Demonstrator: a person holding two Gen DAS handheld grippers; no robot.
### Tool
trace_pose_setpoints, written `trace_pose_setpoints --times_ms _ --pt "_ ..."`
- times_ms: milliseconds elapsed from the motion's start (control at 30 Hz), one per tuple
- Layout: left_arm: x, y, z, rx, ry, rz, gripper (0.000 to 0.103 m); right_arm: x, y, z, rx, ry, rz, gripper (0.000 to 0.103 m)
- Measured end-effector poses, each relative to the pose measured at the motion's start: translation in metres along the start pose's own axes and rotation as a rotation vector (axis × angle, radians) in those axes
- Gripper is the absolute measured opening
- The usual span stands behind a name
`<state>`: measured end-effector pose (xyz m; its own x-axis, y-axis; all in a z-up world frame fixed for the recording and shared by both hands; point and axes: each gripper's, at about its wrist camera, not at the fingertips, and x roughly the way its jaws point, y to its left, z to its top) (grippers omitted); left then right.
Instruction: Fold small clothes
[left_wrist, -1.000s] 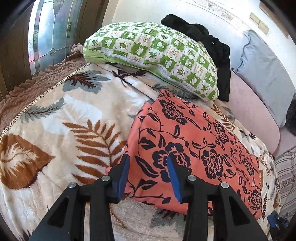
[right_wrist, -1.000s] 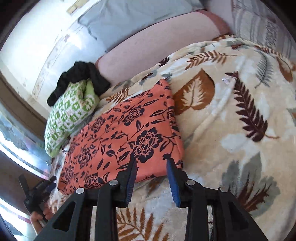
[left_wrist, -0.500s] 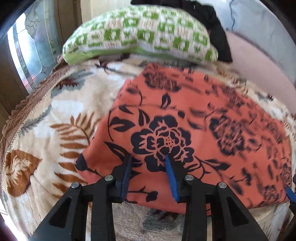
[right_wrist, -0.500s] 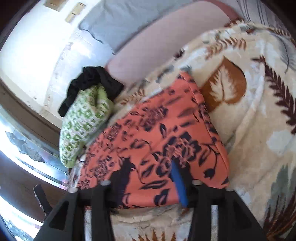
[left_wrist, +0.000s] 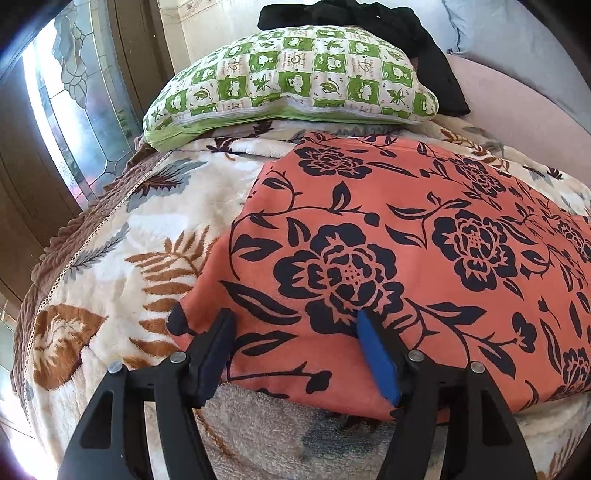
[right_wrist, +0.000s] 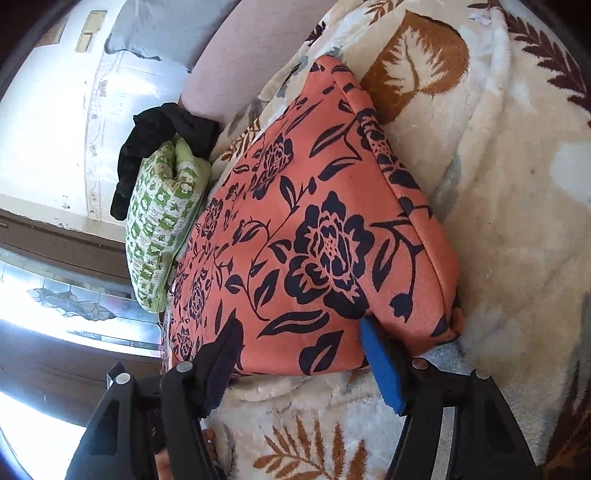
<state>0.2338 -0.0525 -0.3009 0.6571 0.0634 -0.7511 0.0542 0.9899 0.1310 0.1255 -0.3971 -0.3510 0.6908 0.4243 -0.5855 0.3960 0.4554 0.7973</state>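
Observation:
An orange cloth with black flowers (left_wrist: 406, 251) lies folded flat on a leaf-patterned blanket (left_wrist: 110, 258). My left gripper (left_wrist: 295, 325) is open, its two fingers spread over the cloth's near left corner, just above its near edge. In the right wrist view the same cloth (right_wrist: 314, 240) fills the middle. My right gripper (right_wrist: 299, 332) is open, its fingers astride the cloth's near right corner. Neither gripper holds anything.
A green-checked pillow (left_wrist: 291, 85) with a black garment (left_wrist: 369, 22) on it lies beyond the cloth. A pink bolster (left_wrist: 517, 107) and grey pillow (right_wrist: 147, 26) lie at the back. A stained-glass window (left_wrist: 74, 110) stands left of the bed edge.
Both grippers have moved forward and down onto the cloth's near edge, and their fingers have spread wider. The cloth has not moved.

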Motion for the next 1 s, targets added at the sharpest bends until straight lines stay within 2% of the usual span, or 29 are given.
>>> trace_pose_setpoints --times_ms 233,367,467,500,533,567,600,633,700,767,867,933,1000 --pt "-0.009 -0.002 -0.006 0.036 0.025 0.012 0.073 0.001 0.006 -0.001 -0.062 0.02 -0.021 0.07" --pt "-0.018 0.003 -0.002 0.014 -0.008 -0.011 0.073 -0.013 0.023 0.0 -0.117 0.004 -0.07 0.07" --pt "-0.042 0.011 0.014 -0.025 -0.127 -0.06 0.074 -0.049 0.049 -0.002 -0.257 -0.189 -0.087 0.07" --pt "-0.051 0.011 0.018 -0.023 -0.173 -0.076 0.077 -0.058 0.057 -0.002 -0.294 -0.232 -0.081 0.07" --pt "-0.057 0.01 0.02 -0.012 -0.211 -0.08 0.083 -0.062 0.061 -0.002 -0.311 -0.258 -0.079 0.07" --pt "-0.06 0.009 0.021 -0.004 -0.236 -0.079 0.089 -0.065 0.063 -0.001 -0.314 -0.286 -0.086 0.07" --pt "-0.06 0.009 0.021 -0.009 -0.242 -0.093 0.09 -0.065 0.063 0.0 -0.304 -0.31 -0.091 0.07" --pt "-0.057 0.01 0.021 -0.027 -0.224 -0.132 0.09 -0.063 0.063 0.001 -0.286 -0.321 -0.092 0.07" --pt "-0.044 0.012 0.02 -0.069 -0.132 -0.228 0.09 -0.054 0.061 0.005 -0.254 -0.322 -0.102 0.07" --pt "-0.033 0.01 0.018 -0.096 -0.061 -0.259 0.09 -0.041 0.06 0.007 -0.241 -0.309 -0.139 0.07" --pt "-0.018 0.009 0.013 -0.138 0.022 -0.27 0.09 -0.018 0.055 0.007 -0.233 -0.248 -0.18 0.07" --pt "-0.001 0.002 0.008 -0.097 0.105 -0.217 0.09 0.001 0.046 0.007 -0.223 -0.172 -0.233 0.07" --pt "-0.002 -0.004 0.005 -0.054 0.087 -0.189 0.09 0.007 0.043 0.004 -0.246 -0.175 -0.251 0.065"
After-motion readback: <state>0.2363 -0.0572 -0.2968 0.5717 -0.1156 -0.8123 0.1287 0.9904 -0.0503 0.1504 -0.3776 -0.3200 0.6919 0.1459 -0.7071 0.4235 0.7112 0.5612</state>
